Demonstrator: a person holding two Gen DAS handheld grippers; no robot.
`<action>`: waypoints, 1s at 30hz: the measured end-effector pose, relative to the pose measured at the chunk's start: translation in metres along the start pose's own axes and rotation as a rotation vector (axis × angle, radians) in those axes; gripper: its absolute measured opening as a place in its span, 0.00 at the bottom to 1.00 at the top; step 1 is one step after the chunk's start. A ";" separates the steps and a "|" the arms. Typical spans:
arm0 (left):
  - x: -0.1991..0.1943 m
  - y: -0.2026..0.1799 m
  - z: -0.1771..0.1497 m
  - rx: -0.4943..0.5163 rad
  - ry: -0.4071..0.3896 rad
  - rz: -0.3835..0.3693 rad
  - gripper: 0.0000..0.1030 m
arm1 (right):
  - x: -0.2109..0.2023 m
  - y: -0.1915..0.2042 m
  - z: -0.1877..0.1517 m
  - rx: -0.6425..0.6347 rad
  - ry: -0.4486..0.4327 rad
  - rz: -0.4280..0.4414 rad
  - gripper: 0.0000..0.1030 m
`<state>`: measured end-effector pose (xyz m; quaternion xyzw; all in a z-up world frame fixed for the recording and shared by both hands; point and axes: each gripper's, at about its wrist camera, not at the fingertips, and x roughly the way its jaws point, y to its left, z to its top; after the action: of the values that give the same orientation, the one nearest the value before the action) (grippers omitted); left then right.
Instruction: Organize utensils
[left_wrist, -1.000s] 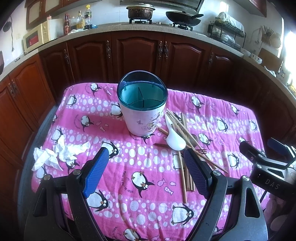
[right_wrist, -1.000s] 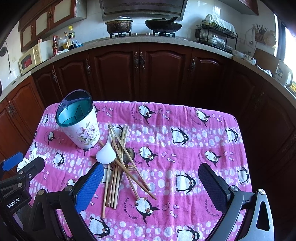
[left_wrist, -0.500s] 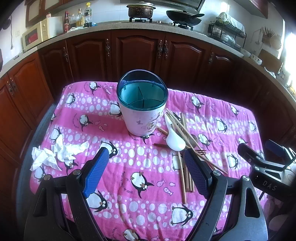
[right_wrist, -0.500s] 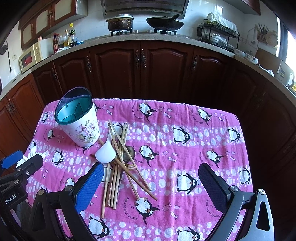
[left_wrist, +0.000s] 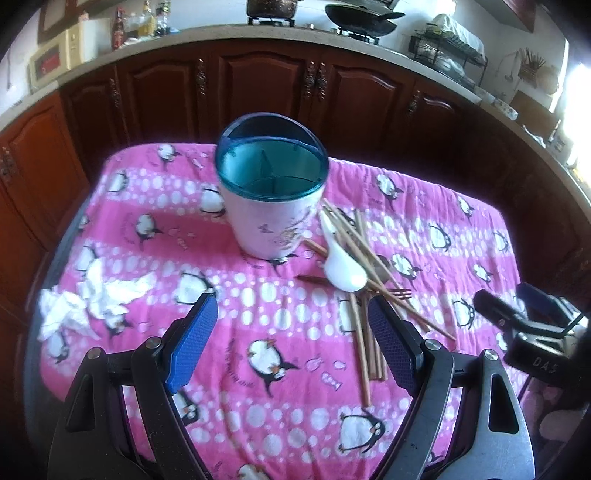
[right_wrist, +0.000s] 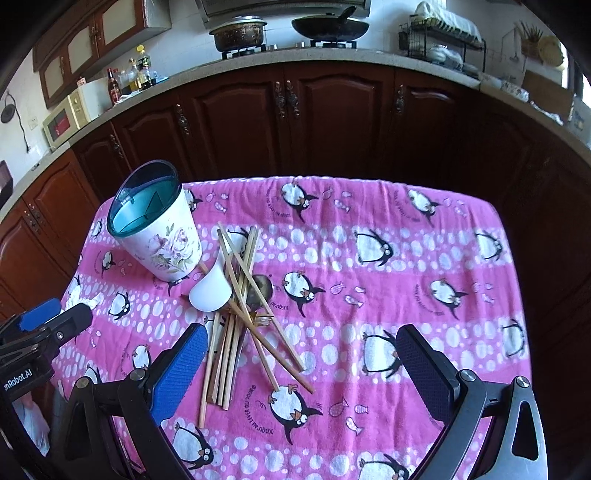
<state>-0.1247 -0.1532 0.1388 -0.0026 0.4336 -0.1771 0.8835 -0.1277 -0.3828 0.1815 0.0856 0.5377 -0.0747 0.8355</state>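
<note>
Chopsticks (right_wrist: 236, 314) piled on pink cloth (right_wrist: 369, 295), just right of holder (right_wrist: 162, 240) as seen from right wrist. Most lying with long axes running near-to-far, near ends toward grippers, far ends fanned toward holder and beyond. Two or three crossing diagonally over the rest, near ends splayed rightward. White spoon (right_wrist: 210, 295) on the pile's left edge, bowl toward the near side, handle pointing away and close beside holder's base; touching or not, cannot tell. Dark metal spoon (right_wrist: 260, 290) half buried under sticks, bowl on the far right side. Fork (right_wrist: 260, 318) tines poking out right of the crossing, handle hidden.

Holder upright, teal rim, divided inside, compartments bare. Crumpled tissue (left_wrist: 92, 299) well apart at the cloth's left edge.

Left gripper (left_wrist: 291, 328) released, blue pads spread wide, hovering over bare cloth near the pile's near-left side, grasping nothing. Right gripper (right_wrist: 303, 354) likewise spread wide, left pad above the sticks' near ends, nothing between pads.
</note>
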 end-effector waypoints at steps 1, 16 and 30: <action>0.006 0.000 0.001 -0.007 0.005 -0.010 0.81 | 0.004 0.000 0.000 -0.004 0.006 0.009 0.92; 0.108 -0.016 0.014 -0.138 0.132 -0.083 0.63 | 0.045 -0.007 0.012 -0.016 0.062 0.081 0.74; 0.135 -0.014 0.021 -0.242 0.139 -0.195 0.11 | 0.069 -0.012 0.022 0.007 0.088 0.148 0.65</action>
<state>-0.0377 -0.2116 0.0509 -0.1386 0.5097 -0.2081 0.8232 -0.0828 -0.4014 0.1272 0.1312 0.5657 -0.0110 0.8140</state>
